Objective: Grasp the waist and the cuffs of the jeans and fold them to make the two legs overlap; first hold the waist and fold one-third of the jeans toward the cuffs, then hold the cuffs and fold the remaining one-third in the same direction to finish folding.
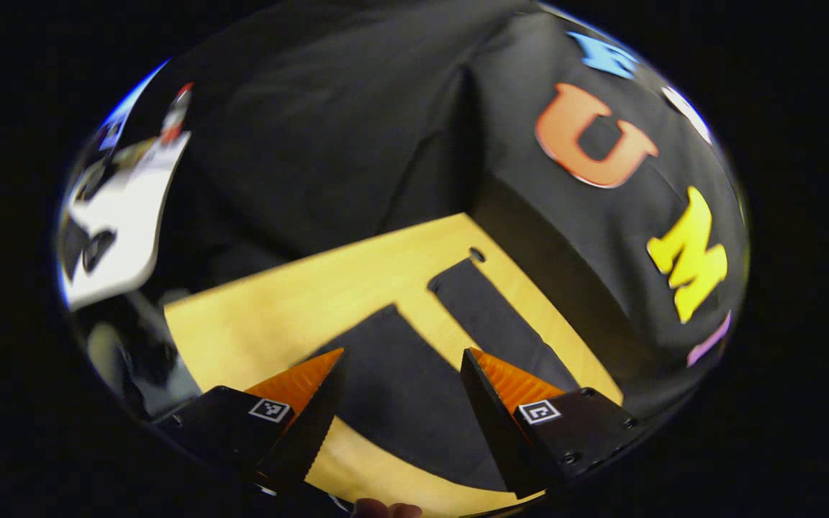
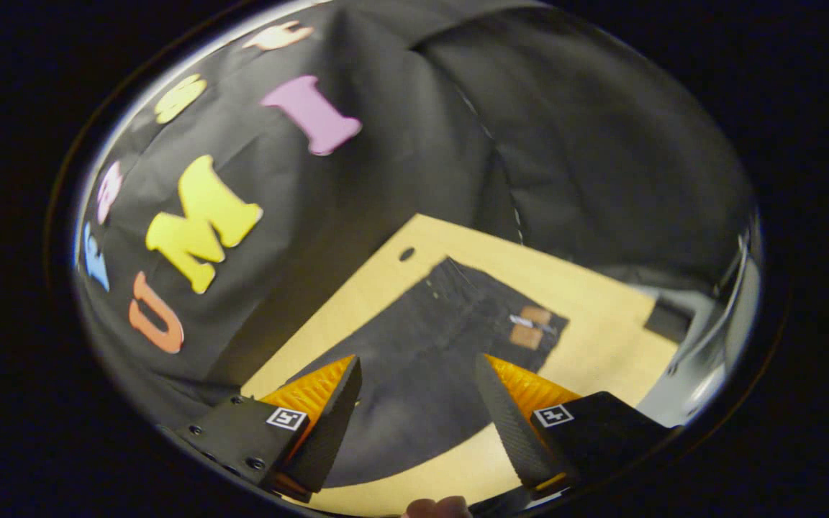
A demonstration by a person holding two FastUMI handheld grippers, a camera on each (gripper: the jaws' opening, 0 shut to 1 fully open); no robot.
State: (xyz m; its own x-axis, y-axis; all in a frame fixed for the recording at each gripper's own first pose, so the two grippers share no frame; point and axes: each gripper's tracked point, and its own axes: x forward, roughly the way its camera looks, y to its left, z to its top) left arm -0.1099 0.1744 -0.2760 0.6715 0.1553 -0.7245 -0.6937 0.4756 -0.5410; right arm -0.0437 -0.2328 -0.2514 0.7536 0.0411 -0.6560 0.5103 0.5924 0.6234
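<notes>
Dark jeans lie flat on a light wooden table. In the left gripper view their two legs [image 1: 414, 388] spread apart, the far leg [image 1: 490, 316] ending in a cuff near a small hole in the table. My left gripper [image 1: 404, 363] hovers open above the near leg, holding nothing. In the right gripper view the waist end of the jeans [image 2: 450, 324] shows a brown label patch [image 2: 529, 327] at the waistband. My right gripper [image 2: 418, 370] hangs open over the seat of the jeans, with nothing between its fingers.
The wooden table [image 1: 299, 295] has a small round hole [image 1: 477, 255] near its far corner, also seen as a hole [image 2: 406, 253] in the right gripper view. Black cloth walls close the far sides. A fingertip [image 2: 436, 507] shows at the bottom edge.
</notes>
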